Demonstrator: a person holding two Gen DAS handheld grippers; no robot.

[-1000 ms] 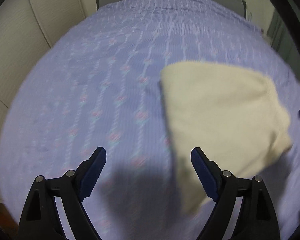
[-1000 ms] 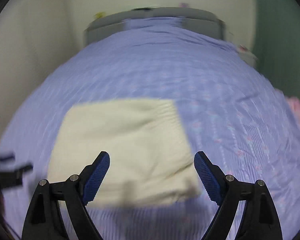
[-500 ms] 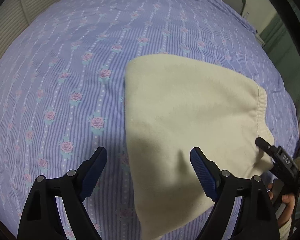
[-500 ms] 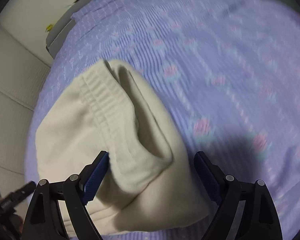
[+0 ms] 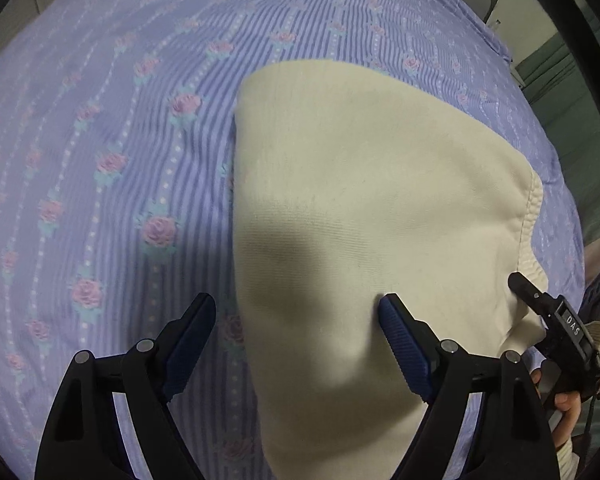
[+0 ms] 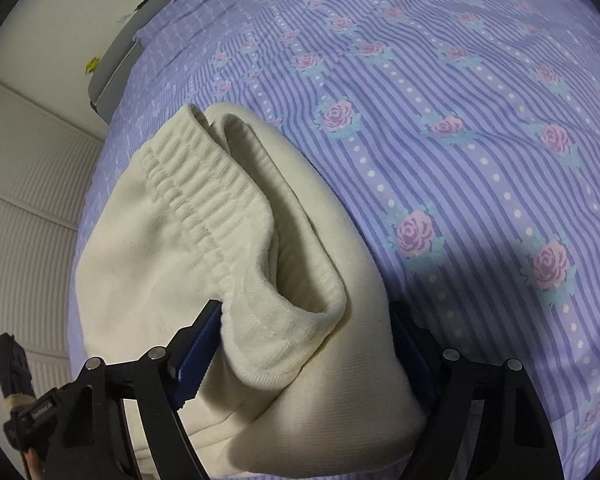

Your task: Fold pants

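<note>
The cream fleece pants [image 6: 204, 264], already folded small on the purple rose-print bed [image 6: 480, 128], are straddled by the closing, not-yet-pinching right tool [image 6: 304, 344], so a firm waistband-side pinch looks needed next.

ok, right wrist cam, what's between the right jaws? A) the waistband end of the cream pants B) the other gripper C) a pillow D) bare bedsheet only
A: the ribbed elastic waistband of the cream pants bunches up between the right gripper jaws, with the striped rose bedsheet off to the side.
</note>
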